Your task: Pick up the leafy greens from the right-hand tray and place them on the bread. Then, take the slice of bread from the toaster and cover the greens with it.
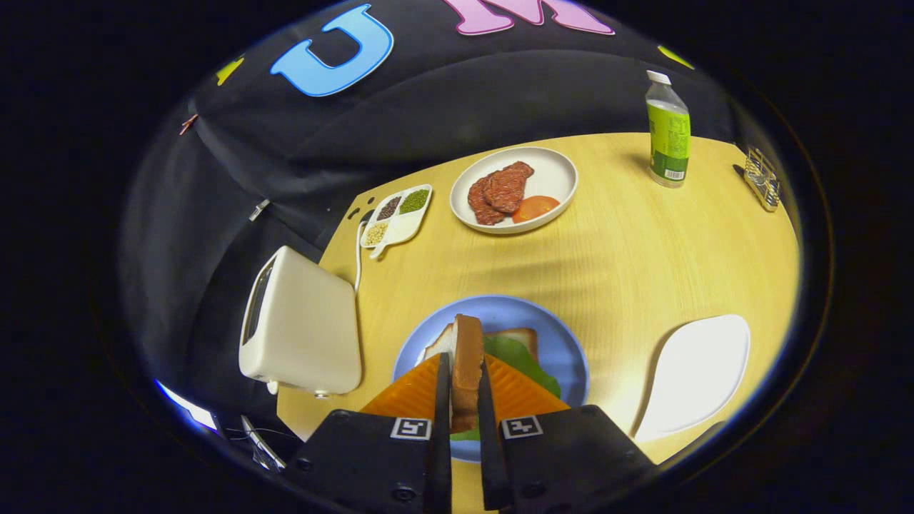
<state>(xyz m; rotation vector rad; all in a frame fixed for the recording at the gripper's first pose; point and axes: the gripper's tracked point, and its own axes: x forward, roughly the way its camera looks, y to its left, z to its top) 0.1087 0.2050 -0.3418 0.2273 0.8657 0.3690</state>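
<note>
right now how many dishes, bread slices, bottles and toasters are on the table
Dishes: 4, the blue plate, white plate with meat, white tray, seed tray
Bread slices: 2, one clamped in the gripper, one under the greens
Bottles: 1
Toasters: 1
Total: 8

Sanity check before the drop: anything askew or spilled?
No spills. The bread slice stands on edge, clamped in the gripper over the greens on the blue plate; it needs laying flat. The toaster looks upright.
</note>
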